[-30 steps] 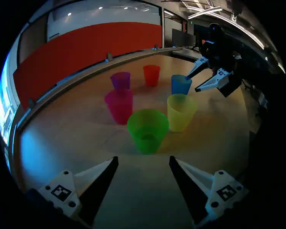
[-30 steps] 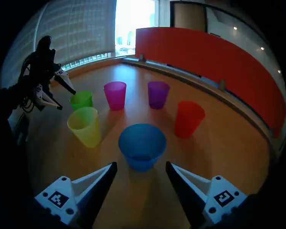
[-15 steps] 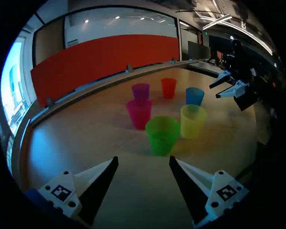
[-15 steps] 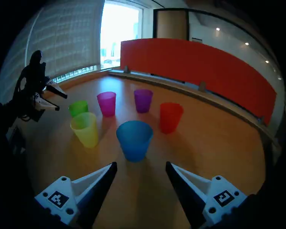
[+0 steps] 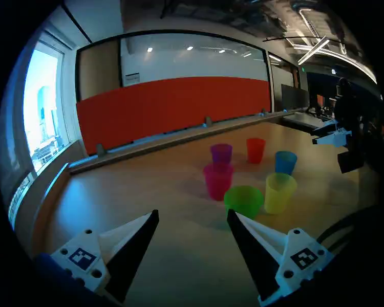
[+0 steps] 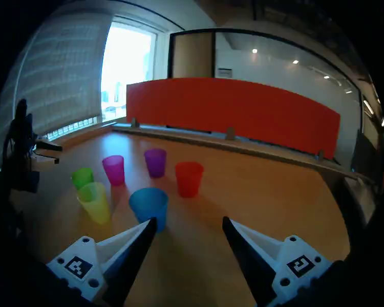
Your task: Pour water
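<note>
Wooden tabletop (image 5: pixel 141 194) running wide, a long red partition (image 5: pixel 171 107) along its far edge, a bright window (image 5: pixel 43 123) off to one side. We pick up the left gripper (image 5: pixel 192 214) held above the table, its fingers spread wide and nothing between them. Just past the tip of its right-hand finger sits the green cup (image 5: pixel 243 200), the nearest of the six. The yellow cup (image 5: pixel 280 192) stands just beside it, further out to the right. Beyond the gap between the fingers is the magenta cup (image 5: pixel 217 180), with the purple cup (image 5: pixel 221 152) right behind it. The red cup (image 5: pixel 255 149) and the blue cup (image 5: pixel 285 162) stand further back, off to the right.

Over to the right gripper view: the right gripper (image 6: pixel 189 219) is just as wide open, and empty too. The blue cup is right at its left-hand fingertip, its base hidden behind that finger. The red one stands ahead of the gap, the purple and magenta beyond to the left, the yellow and green further left again. All six are upright on the table, none touched by a finger. Whether any holds water, I cannot tell. Far out on the left edge, the left gripper hangs with its fingers apart.
</note>
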